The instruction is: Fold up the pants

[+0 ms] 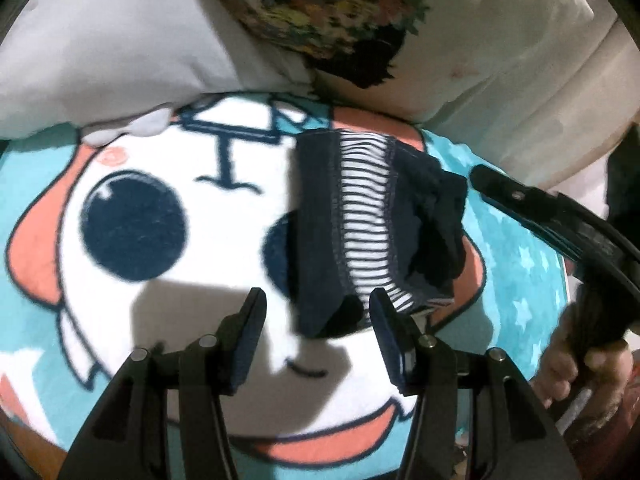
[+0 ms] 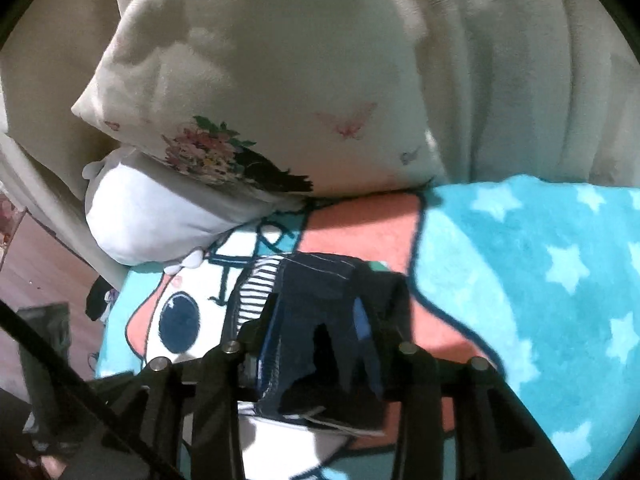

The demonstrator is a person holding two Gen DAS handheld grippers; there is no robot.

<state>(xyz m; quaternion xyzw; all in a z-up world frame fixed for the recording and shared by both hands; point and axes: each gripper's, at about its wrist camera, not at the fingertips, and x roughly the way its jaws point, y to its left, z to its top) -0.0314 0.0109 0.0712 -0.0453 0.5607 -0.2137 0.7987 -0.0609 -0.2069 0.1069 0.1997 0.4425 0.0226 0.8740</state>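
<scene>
The pants (image 1: 368, 224) are small, dark navy with a white-and-navy striped panel, folded into a bundle on a cartoon-face blanket (image 1: 160, 184). My left gripper (image 1: 316, 316) is open and empty, its fingers on either side of the bundle's near end. My right gripper (image 1: 476, 178) reaches in from the right beside the bundle, held by a hand. In the right wrist view the pants (image 2: 320, 320) lie between the right gripper's (image 2: 332, 308) open fingers, partly covering them; no grip on the cloth shows.
The blanket (image 2: 540, 280) is turquoise with white stars around the cartoon face. A white floral pillow (image 1: 340, 8) and a plain white pillow (image 2: 144, 208) lie at the far edge. A pinkish floor (image 2: 36, 264) shows at the left.
</scene>
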